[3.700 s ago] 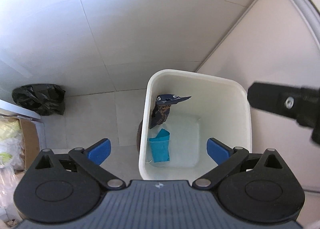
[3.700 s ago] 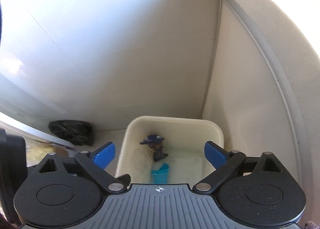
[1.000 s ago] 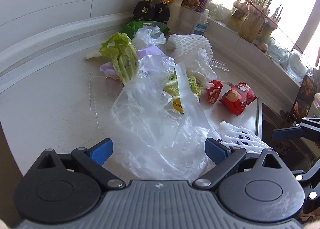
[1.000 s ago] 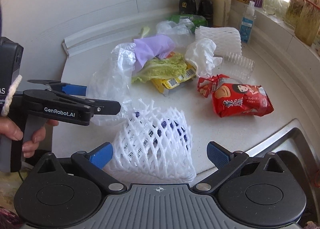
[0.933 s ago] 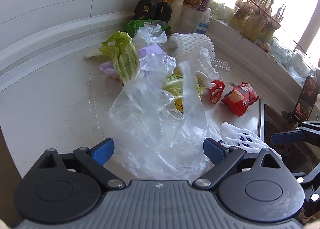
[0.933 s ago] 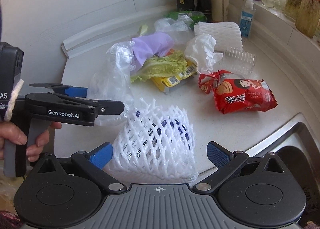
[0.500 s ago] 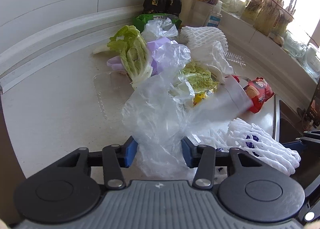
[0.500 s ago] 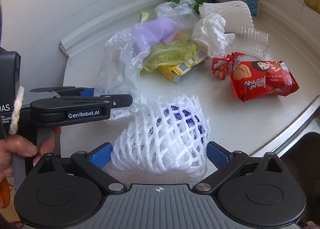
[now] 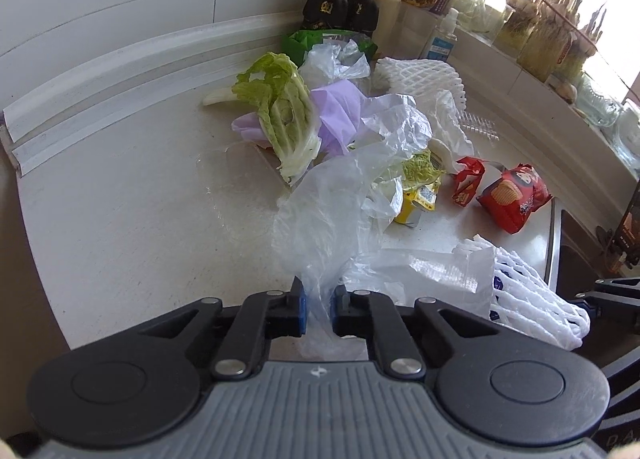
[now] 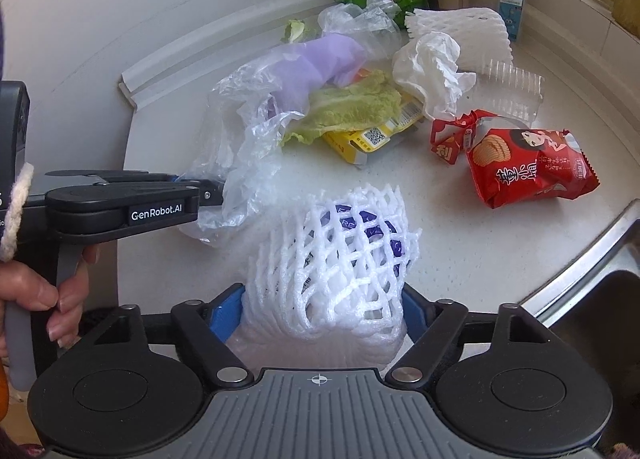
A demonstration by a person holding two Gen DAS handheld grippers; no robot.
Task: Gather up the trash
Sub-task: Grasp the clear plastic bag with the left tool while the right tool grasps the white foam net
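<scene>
On the near edge of the counter [image 9: 120, 199], the left gripper [image 9: 318, 305] has just closed on a clear plastic bag [image 9: 340, 211] trailing away toward the far pile. Right gripper [image 10: 322, 309], closing, pinches the white foam net [image 10: 340, 251], pointing far.

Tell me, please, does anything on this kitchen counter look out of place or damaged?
Yes. Trash litters the counter: a torn-open red snack bag, loose cabbage leaves, crumpled plastic bags, a white foam net. No liquid spill shows.
</scene>
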